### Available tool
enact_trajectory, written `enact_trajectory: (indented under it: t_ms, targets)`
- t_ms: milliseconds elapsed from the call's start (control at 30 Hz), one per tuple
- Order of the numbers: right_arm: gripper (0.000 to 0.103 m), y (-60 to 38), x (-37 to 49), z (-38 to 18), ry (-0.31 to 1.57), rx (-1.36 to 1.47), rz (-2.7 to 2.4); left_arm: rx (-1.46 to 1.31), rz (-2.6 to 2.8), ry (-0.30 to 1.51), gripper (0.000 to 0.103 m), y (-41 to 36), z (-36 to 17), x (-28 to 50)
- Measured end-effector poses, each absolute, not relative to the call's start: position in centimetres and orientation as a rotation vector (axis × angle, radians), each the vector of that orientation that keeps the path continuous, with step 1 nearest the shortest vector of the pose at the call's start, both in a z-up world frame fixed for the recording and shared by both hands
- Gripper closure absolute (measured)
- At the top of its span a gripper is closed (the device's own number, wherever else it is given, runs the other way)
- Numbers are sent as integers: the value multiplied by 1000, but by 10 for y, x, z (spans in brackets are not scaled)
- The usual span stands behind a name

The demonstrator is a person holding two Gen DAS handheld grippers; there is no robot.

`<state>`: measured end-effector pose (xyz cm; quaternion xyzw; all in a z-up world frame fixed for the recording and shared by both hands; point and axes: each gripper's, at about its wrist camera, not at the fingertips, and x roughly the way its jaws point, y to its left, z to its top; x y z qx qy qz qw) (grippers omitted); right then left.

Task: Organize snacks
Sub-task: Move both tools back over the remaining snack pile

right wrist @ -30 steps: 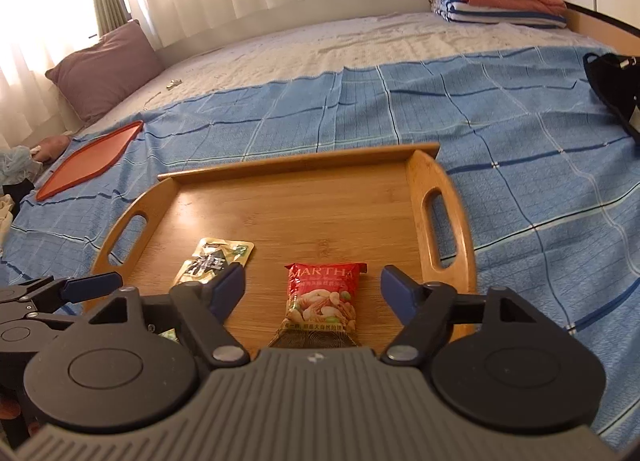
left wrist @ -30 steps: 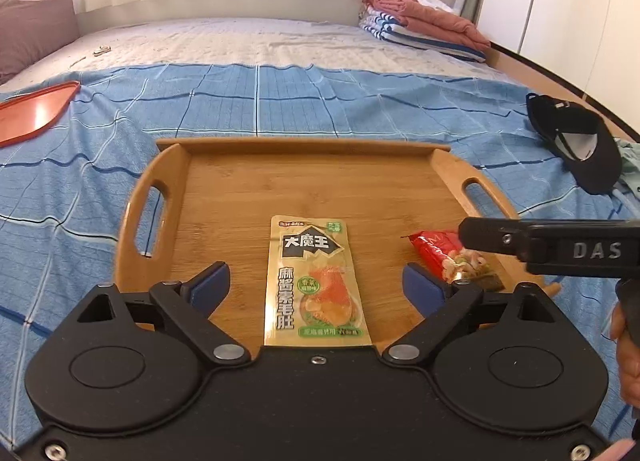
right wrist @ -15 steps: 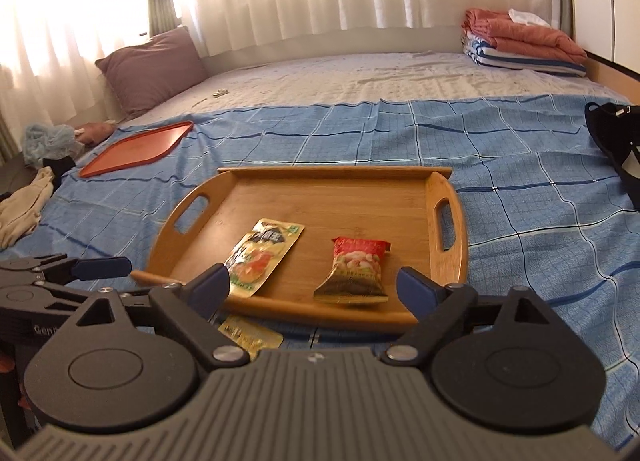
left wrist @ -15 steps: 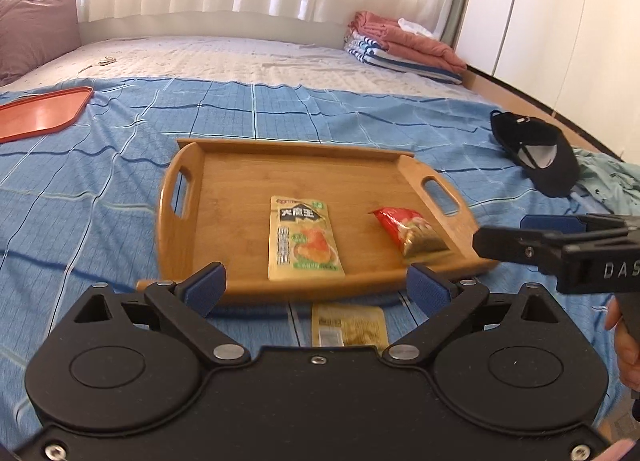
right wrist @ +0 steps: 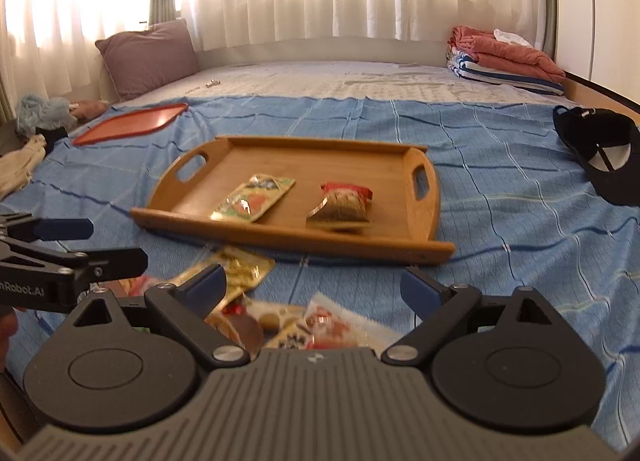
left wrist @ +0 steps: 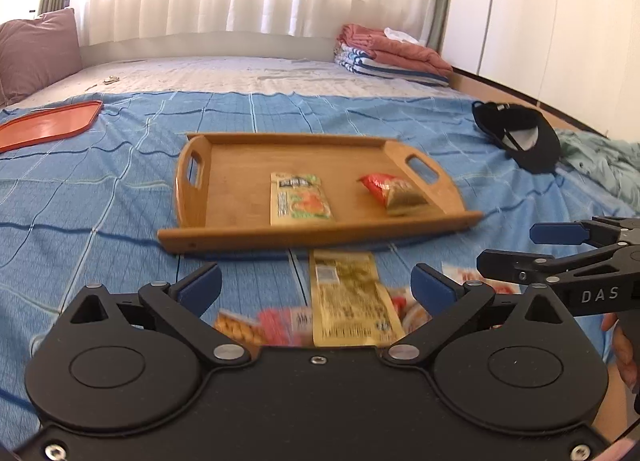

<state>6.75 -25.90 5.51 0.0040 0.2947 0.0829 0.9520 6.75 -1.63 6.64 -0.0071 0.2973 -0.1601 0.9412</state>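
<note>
Two packets [left wrist: 301, 201] on tray [left wrist: 224, 197] ahead; loose pile [right wrist: 308, 325] under grippers. Left gripper [left wrist: 316, 287], right gripper [right wrist: 314, 287]: jaws just opening, wide, empty.

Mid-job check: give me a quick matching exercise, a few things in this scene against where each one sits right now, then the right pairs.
Things:
1. red snack packet
2. golden snack packet
3. black cap
4. orange tray

Places:
A. on the blue bedspread, far left, beyond the wooden tray
B. on the bedspread just in front of the wooden tray's near rim
C. inside the wooden tray, near its right handle
D. on the bedspread to the right of the wooden tray

Pairs: 1-C, 2-B, 3-D, 4-A
</note>
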Motion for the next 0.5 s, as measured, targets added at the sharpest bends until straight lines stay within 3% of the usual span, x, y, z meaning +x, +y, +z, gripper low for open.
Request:
enact_trajectory:
  t_ms: [500]
  targets:
    - [8,-257,25,22,529,-66,42,64,-344,583,0,-23,28,27]
